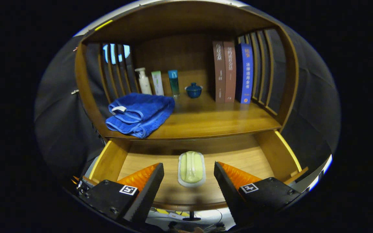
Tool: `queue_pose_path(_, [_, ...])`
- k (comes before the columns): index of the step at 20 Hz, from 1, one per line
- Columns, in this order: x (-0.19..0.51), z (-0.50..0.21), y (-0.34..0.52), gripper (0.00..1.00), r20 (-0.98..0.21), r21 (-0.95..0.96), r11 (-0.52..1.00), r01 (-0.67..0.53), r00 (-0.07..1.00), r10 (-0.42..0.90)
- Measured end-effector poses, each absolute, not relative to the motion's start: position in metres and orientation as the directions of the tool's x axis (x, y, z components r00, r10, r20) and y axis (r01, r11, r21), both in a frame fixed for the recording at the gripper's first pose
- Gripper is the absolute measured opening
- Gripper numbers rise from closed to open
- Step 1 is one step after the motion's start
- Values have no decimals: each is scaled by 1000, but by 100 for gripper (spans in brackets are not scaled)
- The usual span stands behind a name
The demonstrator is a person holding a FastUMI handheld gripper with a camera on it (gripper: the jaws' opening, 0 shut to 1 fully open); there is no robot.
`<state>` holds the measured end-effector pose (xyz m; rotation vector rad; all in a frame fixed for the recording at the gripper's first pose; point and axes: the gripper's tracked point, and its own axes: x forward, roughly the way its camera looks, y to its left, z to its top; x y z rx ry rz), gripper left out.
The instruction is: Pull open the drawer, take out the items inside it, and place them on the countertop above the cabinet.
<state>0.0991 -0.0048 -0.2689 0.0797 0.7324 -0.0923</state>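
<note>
One soap bar (pixel 191 168) is lying in the one open drawer (pixel 270 152), between the two spread fingers (pixel 147 184). Beyond them, one towel (pixel 140 114), three bottles (pixel 144 81), one lidded bowl (pixel 193 90) and three books (pixel 231 72) are sitting on the bench (pixel 212 119).

Drawer (pixel 270 152) stands pulled out below the countertop (pixel 206 123). In the drawer lies a brush (pixel 191 168), between the spread fingers of the gripper (pixel 189 181), untouched. On the countertop above the drawer: folded towel (pixel 139 113) left, bottles (pixel 157 82) and lidded pot (pixel 193 90) behind, books (pixel 233 72) right.
</note>
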Motion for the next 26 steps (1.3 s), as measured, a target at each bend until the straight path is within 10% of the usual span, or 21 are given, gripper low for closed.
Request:
queue_pose_path(9, [136,-348,-14,98,-875,-8,992,129,479,-69])
queue_pose_path(16, [127,-363,-17,47,-892,-23,992,122,446,-75])
queue_pose_path(17, [132,-381,-18,20,-896,-14,992,123,440,-67])
queue_pose_path(26, [116,-331,-15,20,-826,39,992,121,562,-36])
